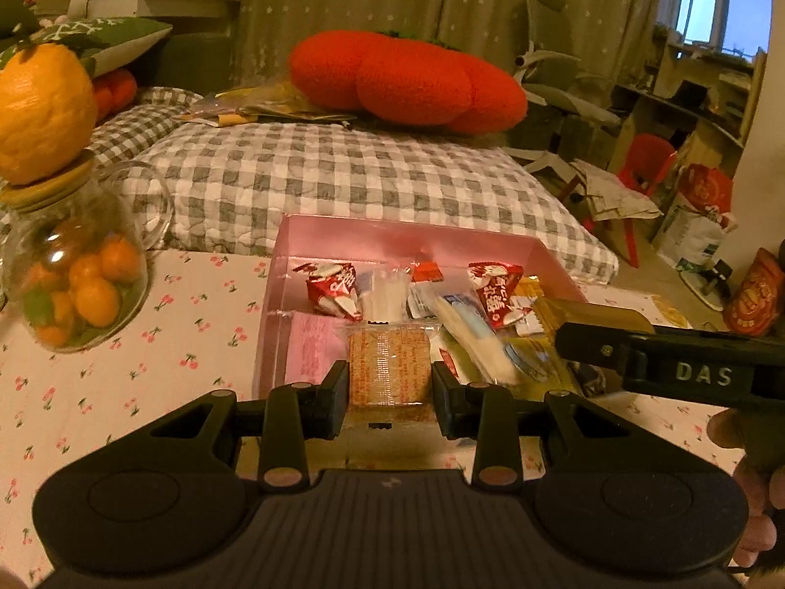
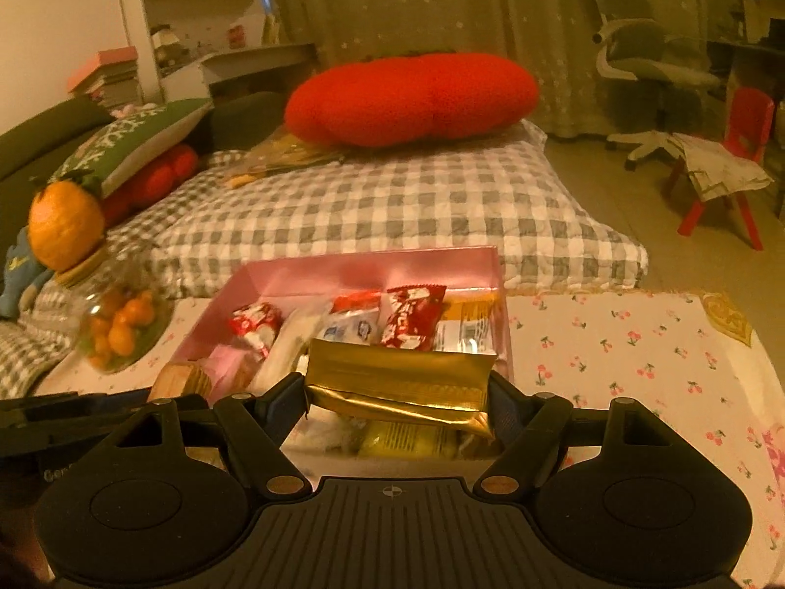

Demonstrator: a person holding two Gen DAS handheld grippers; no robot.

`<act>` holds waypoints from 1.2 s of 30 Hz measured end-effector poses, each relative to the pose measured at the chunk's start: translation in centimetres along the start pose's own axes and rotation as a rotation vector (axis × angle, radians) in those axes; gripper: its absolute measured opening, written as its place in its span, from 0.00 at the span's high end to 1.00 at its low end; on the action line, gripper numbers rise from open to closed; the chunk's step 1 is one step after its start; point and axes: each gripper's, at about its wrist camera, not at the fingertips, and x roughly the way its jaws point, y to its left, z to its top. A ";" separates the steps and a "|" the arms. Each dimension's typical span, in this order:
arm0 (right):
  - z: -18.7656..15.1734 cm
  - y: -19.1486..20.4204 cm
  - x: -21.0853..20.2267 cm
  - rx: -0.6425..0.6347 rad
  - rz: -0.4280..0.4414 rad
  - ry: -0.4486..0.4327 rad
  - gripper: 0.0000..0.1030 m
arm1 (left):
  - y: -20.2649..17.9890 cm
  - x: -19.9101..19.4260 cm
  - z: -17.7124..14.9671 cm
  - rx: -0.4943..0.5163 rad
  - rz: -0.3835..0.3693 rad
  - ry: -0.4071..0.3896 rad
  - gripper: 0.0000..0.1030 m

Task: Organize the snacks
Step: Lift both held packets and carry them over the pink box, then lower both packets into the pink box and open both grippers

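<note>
Far off to the left of our left gripper (image 1: 390, 383) stands a glass jar (image 1: 73, 284) of small oranges on the cherry-print tablecloth (image 1: 171, 343); it plays no part in this step. Straight ahead of that gripper sits the pink box (image 1: 392, 235), already holding red packets (image 1: 333, 289) and pale wrappers. Our left gripper is clenched on a clear-wrapped cracker (image 1: 390, 368), squeezed flat between the two pads and hanging just over the box's near edge.

Moving right, our right gripper (image 2: 397, 392) is grasping a gold packet (image 2: 397, 383) across its width, both fingers pressing its ends, at the near right corner of the box (image 2: 368, 265). In the left view this gripper reaches in from the right side, close beside the box.

We judge we are mid-placement: both snacks are carried to the box but not yet let go. The next move calls for lowering each one into a free gap, the cracker ahead of the left tool near the pink card (image 1: 309, 348), the gold packet onto the yellow wrappers (image 2: 412, 437) below it, then opening the fingers without nudging the neighbours.
</note>
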 end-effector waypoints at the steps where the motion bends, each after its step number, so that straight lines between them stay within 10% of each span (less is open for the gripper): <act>1: 0.1 0.0 0.4 0.002 -0.004 0.002 0.24 | 0.0 0.2 0.1 0.003 0.004 0.002 0.69; 15: 0.9 0.0 3.6 0.004 -0.031 0.007 0.22 | -0.2 2.7 0.4 0.026 0.052 0.015 0.70; 23: 1.1 -0.8 3.1 0.054 -0.002 0.004 0.09 | -0.6 2.5 0.7 0.067 0.065 -0.008 0.43; 36: 0.9 -1.2 0.6 0.043 -0.037 0.007 0.09 | -0.4 0.7 0.1 0.058 0.061 0.002 0.28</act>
